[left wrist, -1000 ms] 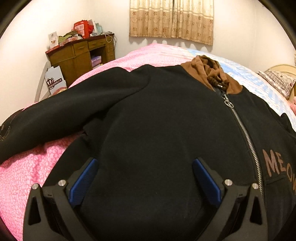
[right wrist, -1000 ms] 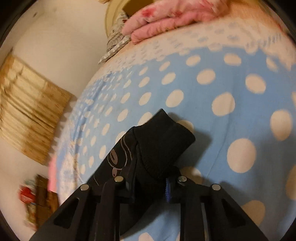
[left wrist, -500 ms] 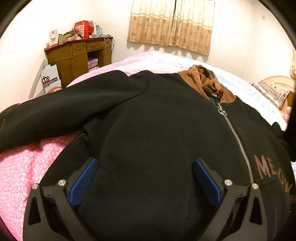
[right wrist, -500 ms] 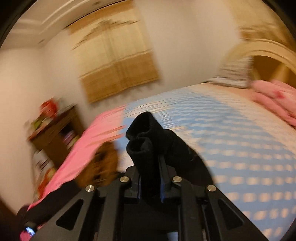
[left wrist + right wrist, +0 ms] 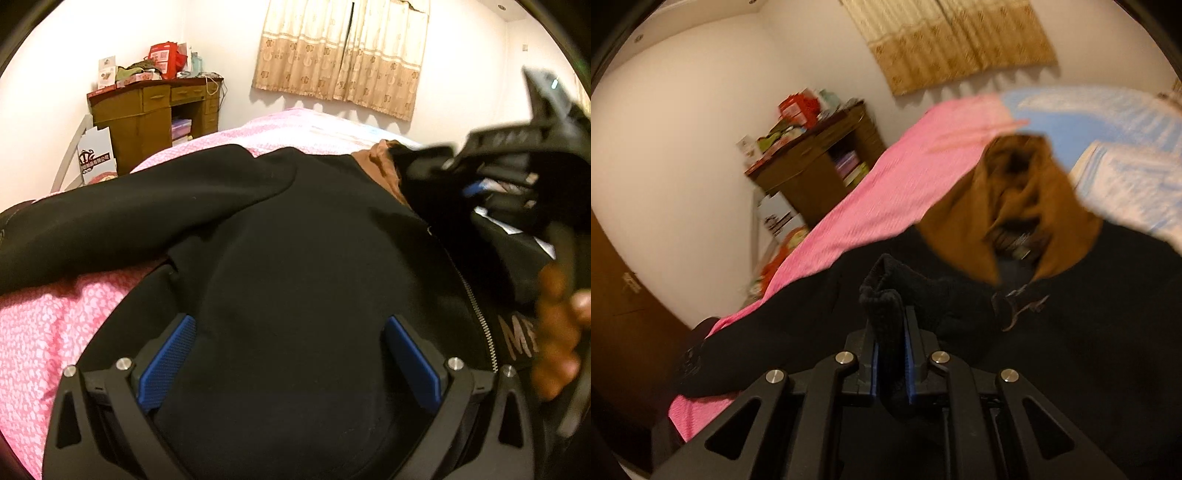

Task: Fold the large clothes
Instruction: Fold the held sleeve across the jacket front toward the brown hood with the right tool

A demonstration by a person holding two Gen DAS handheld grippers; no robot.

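Note:
A black zip-up hoodie (image 5: 295,258) with a brown hood (image 5: 1027,199) lies front-up on the bed. Its left sleeve (image 5: 110,221) stretches out over the pink bedding. My left gripper (image 5: 291,354) hovers open just over the lower body of the hoodie, blue pads (image 5: 166,362) wide apart with nothing gripped. My right gripper (image 5: 890,332) is shut on the ribbed cuff of the other sleeve (image 5: 882,295) and holds it above the hoodie's chest, near the hood. In the left wrist view the right gripper (image 5: 476,188) shows at the upper right, with a person's hand (image 5: 557,332) below it.
Pink patterned bedding (image 5: 44,332) covers the near side of the bed and blue dotted bedding (image 5: 1108,122) the far side. A cluttered wooden desk (image 5: 147,110) stands in the corner by the wall. Beige curtains (image 5: 343,55) hang behind the bed.
My right gripper has swung with the sleeve cuff from over the blue dotted bedding across to above the hoodie's chest, and now appears in the left wrist view. The left gripper has stayed put.

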